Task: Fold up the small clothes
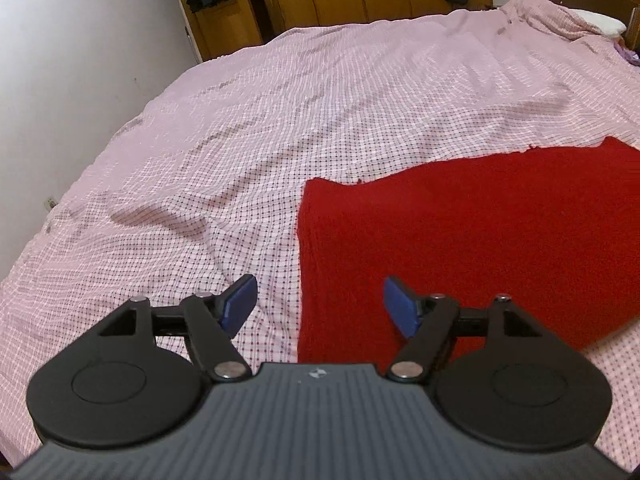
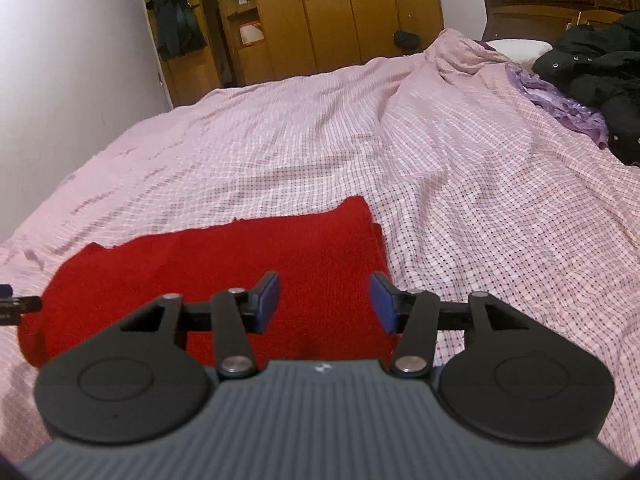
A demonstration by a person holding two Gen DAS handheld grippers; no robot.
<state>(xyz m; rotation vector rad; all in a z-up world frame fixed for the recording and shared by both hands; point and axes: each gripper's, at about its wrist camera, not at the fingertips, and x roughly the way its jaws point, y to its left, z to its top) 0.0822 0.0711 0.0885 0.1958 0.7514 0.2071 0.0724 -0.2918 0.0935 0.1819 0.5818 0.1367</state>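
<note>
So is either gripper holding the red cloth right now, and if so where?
Nothing is held. The left gripper and right gripper are both open above the red cloth.

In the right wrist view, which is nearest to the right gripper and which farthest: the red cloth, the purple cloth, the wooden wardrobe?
From the right gripper, nearest first:
1. Red cloth, directly under the fingers.
2. Purple cloth, far right on the bed.
3. Wooden wardrobe, at the back wall beyond the bed.
</note>
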